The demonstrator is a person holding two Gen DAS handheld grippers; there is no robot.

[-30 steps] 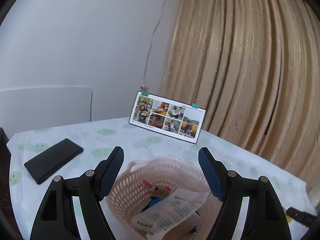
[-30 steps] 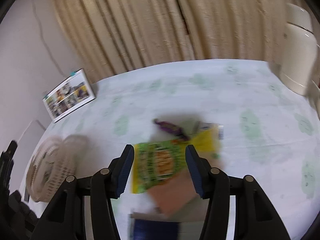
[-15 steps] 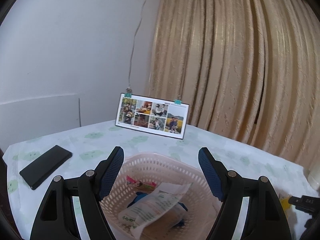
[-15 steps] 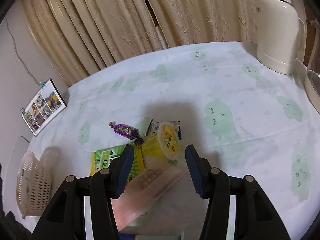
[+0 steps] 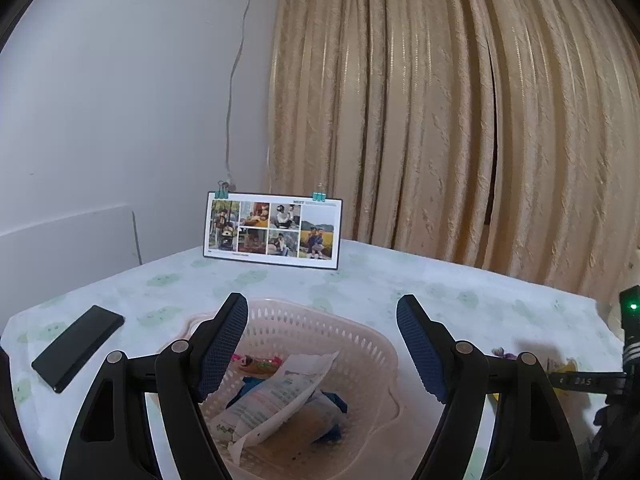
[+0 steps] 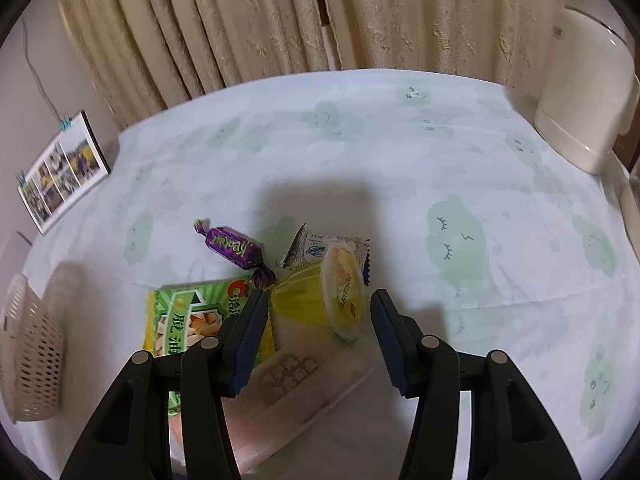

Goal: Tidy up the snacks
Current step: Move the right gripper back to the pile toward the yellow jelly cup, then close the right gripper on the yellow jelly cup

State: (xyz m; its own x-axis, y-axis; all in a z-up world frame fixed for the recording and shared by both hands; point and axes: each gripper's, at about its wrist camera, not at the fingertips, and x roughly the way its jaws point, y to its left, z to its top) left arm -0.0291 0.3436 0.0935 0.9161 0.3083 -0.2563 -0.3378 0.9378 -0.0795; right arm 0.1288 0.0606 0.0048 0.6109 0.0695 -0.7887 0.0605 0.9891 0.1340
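Observation:
My left gripper (image 5: 322,346) is open over a pink perforated basket (image 5: 360,338) that holds a white snack pouch (image 5: 276,394), a blue wrapper and a small pink packet. My right gripper (image 6: 319,322) is open, its fingers either side of a yellow jelly cup (image 6: 322,300) lying on its side. Around that cup lie a purple wrapped candy (image 6: 234,247), a green and yellow snack bag (image 6: 192,316), a small white sachet (image 6: 316,246) and a pale pink packet (image 6: 296,392). The basket (image 6: 30,354) also shows at the far left of the right wrist view.
A black phone (image 5: 78,346) lies left of the basket. A photo calendar (image 5: 272,230) stands at the back by the beige curtain (image 5: 460,120). A cream kettle (image 6: 588,92) sits at the table's right edge. The cloth has green cloud prints.
My right gripper swung right and closed in on the snack pile, now straddling the jelly cup. The left gripper's view rose and turned slightly left, still over the basket.

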